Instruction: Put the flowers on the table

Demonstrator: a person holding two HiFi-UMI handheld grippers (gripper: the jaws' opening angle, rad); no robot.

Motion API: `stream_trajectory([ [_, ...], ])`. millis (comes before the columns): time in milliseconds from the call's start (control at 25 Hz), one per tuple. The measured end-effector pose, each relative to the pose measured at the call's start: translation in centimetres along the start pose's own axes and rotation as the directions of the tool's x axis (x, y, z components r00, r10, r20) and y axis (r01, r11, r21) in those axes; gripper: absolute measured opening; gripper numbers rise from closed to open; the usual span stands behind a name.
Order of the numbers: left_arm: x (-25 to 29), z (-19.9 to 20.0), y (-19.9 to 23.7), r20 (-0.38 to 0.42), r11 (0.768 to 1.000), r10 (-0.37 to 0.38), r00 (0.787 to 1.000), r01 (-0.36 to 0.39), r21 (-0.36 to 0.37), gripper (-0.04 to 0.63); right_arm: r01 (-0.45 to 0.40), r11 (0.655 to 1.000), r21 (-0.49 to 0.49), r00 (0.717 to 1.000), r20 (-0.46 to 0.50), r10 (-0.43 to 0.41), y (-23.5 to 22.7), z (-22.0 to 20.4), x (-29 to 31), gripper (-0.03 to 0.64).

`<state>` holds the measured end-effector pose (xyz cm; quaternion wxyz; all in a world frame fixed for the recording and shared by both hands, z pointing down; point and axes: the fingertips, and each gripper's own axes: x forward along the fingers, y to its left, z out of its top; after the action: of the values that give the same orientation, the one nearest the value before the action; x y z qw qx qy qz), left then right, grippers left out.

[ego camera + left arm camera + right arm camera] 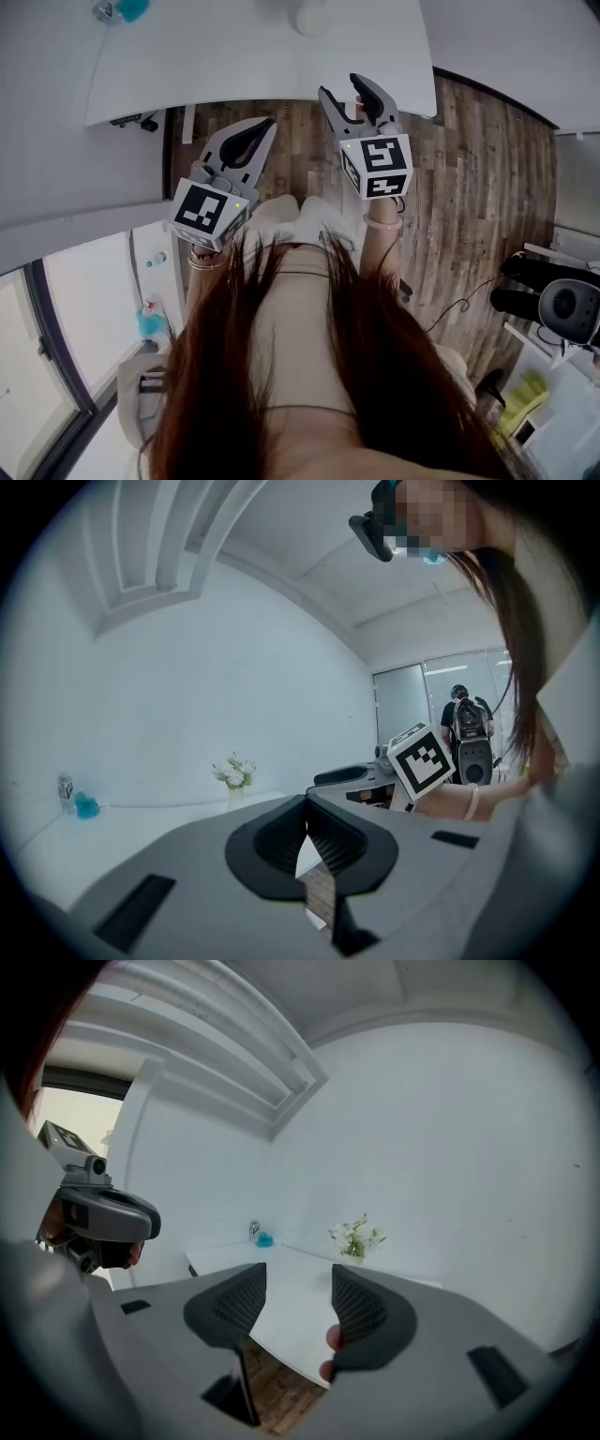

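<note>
White flowers in a small white vase [357,1237] stand on the white table [292,1290], near its far edge by the wall. They also show as the flowers [234,772] in the left gripper view, and the vase [309,17] sits at the top of the head view. My left gripper [266,126] is held over the wooden floor short of the table's near edge, its jaws together with nothing between them. My right gripper [342,87] reaches the table's near edge, jaws apart and empty. Both grippers are well away from the flowers.
A teal object [131,9] and a small jar sit at the table's far left corner. Wooden floor [469,187] lies between me and the table. A white ledge [66,230] and window are at left, dark equipment [562,305] at right. Another person [467,728] stands behind.
</note>
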<state>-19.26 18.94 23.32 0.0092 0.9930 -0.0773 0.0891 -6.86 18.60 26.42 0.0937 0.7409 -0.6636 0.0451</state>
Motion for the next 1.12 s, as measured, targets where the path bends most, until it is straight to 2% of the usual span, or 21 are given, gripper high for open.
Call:
stream_trajectory([
  [720,0.6,1.3,-6.2,0.019,0.996,0.091,0.996,-0.091,-0.021,0.005,-0.119,0.992,-0.05,0.993,0.011,0.119,-0.9,1.3,-6.4,0.212],
  [1120,0.0,1.4,-10.2,0.022,0.992,0.127,0.992,-0.126,-0.025,0.005,-0.138,0.989,-0.061,0.99,0.027,0.14,-1.3,1.2,-10.8,0.177],
])
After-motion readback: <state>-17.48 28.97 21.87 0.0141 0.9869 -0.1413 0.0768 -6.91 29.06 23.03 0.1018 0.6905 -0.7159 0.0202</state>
